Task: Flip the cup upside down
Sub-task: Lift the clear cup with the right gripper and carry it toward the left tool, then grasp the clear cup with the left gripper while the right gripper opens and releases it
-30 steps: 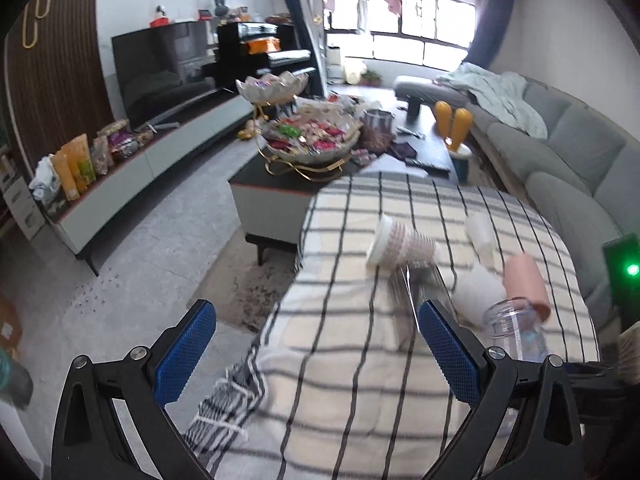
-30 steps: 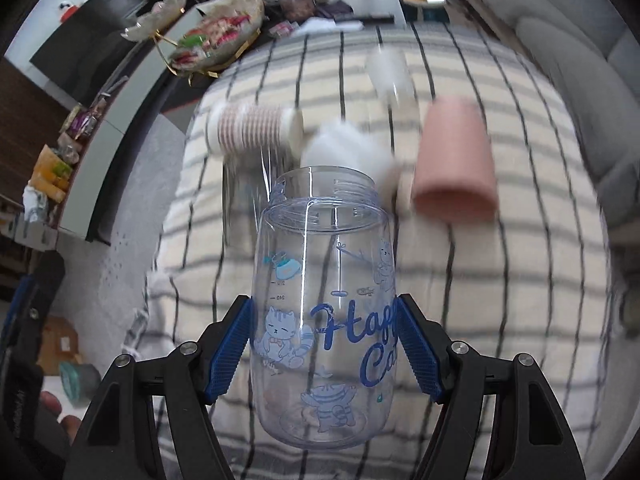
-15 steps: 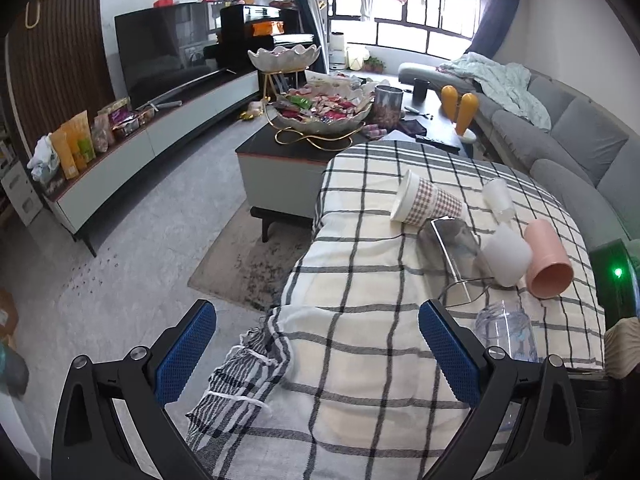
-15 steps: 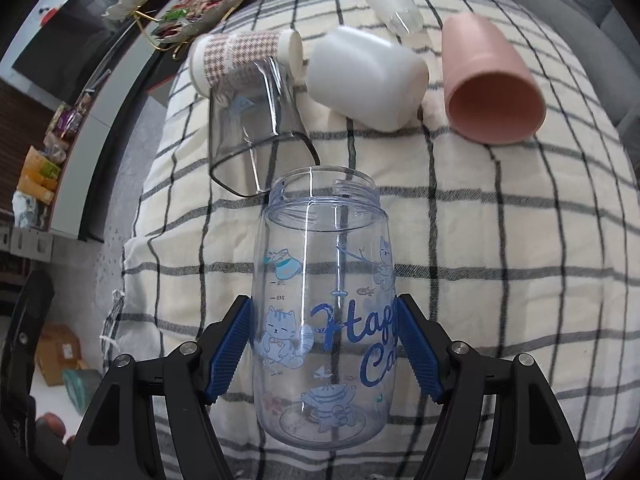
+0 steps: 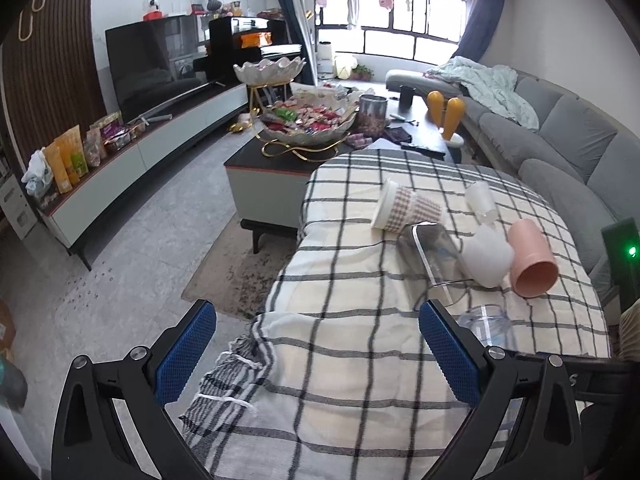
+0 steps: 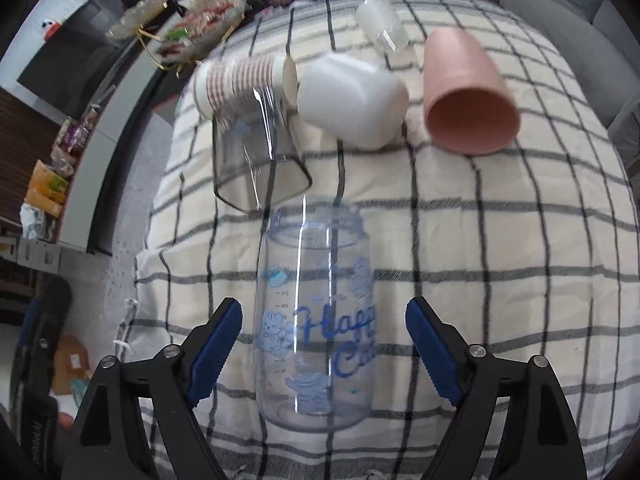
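Lower centre of right wrist frame: right hand-held gripper (image 6: 324, 344) jaws now spread, pads clear of clear printed cup (image 6: 316, 320), clamped half a second ago. Cup released on checked worktop (image 6: 500, 248); orientation unclear. Left hand-held gripper (image 5: 316, 352) open, empty

Bare checked tablecloth (image 6: 500, 264) right of the clear printed cup (image 6: 316, 320) and along the near edge gives open passage. Far side crowded: square clear cup (image 6: 256, 152), patterned paper cup (image 6: 244, 80), white cup (image 6: 352, 100), pink cup (image 6: 468, 96), small frosted cup (image 6: 382, 26), all on their sides, nearly touching.
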Demonstrator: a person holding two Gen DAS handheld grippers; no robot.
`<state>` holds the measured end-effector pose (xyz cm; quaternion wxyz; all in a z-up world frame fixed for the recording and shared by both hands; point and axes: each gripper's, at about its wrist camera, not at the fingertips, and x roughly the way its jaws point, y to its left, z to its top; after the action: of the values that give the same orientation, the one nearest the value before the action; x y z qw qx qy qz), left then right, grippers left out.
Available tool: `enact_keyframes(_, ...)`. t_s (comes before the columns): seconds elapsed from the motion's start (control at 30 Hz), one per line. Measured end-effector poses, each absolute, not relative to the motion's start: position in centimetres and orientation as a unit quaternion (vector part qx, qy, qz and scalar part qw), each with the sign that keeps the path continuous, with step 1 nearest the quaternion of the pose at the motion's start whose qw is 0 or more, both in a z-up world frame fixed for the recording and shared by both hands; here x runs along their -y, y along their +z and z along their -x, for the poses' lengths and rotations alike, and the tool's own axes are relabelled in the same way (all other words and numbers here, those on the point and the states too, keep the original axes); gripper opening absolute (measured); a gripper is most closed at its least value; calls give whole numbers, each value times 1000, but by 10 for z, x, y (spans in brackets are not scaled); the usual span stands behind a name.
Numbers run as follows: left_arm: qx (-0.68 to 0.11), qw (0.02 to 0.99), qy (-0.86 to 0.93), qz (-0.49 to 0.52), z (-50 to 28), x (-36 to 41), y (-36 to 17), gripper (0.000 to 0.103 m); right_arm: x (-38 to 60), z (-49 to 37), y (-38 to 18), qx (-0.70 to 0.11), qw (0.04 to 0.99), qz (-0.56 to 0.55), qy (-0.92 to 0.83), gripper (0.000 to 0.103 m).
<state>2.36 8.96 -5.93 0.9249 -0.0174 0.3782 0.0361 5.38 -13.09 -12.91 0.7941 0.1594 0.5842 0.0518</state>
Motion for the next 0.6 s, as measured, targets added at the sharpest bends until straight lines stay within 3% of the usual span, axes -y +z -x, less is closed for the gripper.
enact_keyframes(0.6, -330, 941, -74, -10, 13, 10, -88, 103, 241, 24, -70, -436, 889, -126, -60, 89)
